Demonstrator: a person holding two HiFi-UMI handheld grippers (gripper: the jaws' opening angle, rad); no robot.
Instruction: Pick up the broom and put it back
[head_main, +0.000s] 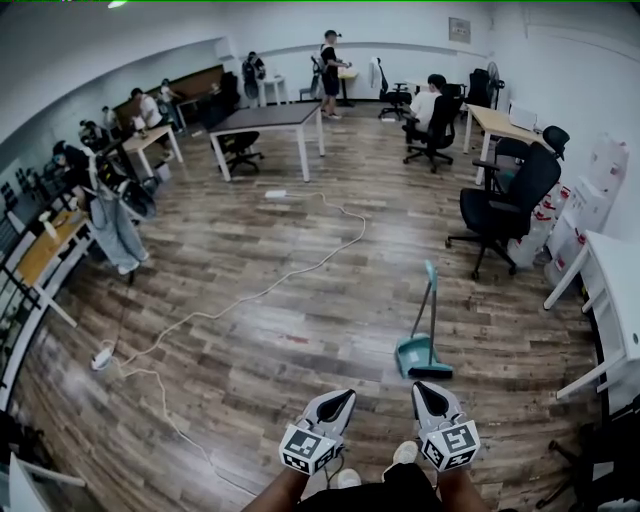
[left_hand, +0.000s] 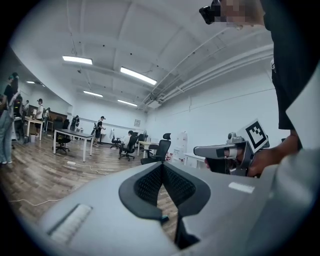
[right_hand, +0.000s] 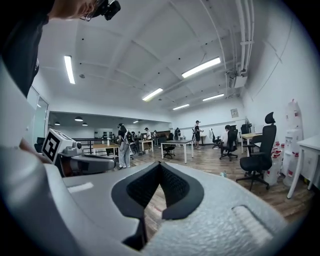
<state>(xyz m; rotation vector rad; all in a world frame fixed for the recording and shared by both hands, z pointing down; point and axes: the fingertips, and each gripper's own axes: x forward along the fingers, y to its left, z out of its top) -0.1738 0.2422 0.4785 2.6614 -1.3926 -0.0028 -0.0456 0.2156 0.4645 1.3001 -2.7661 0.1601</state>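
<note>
A teal broom with its long-handled dustpan (head_main: 423, 352) stands upright on the wood floor, just ahead of me and slightly to the right. My left gripper (head_main: 346, 394) and right gripper (head_main: 419, 386) are held side by side low in the head view, short of the broom and apart from it. Both point level across the room. In the left gripper view the left gripper (left_hand: 162, 166) has its pads together with nothing between them. The right gripper (right_hand: 160, 165) looks the same in its own view. Neither gripper view shows the broom.
A white cable (head_main: 250, 295) snakes over the floor to a power strip (head_main: 102, 357) at the left. A black office chair (head_main: 505, 205) stands beyond the broom on the right, beside a white table (head_main: 612, 300). Desks and several people fill the back of the room.
</note>
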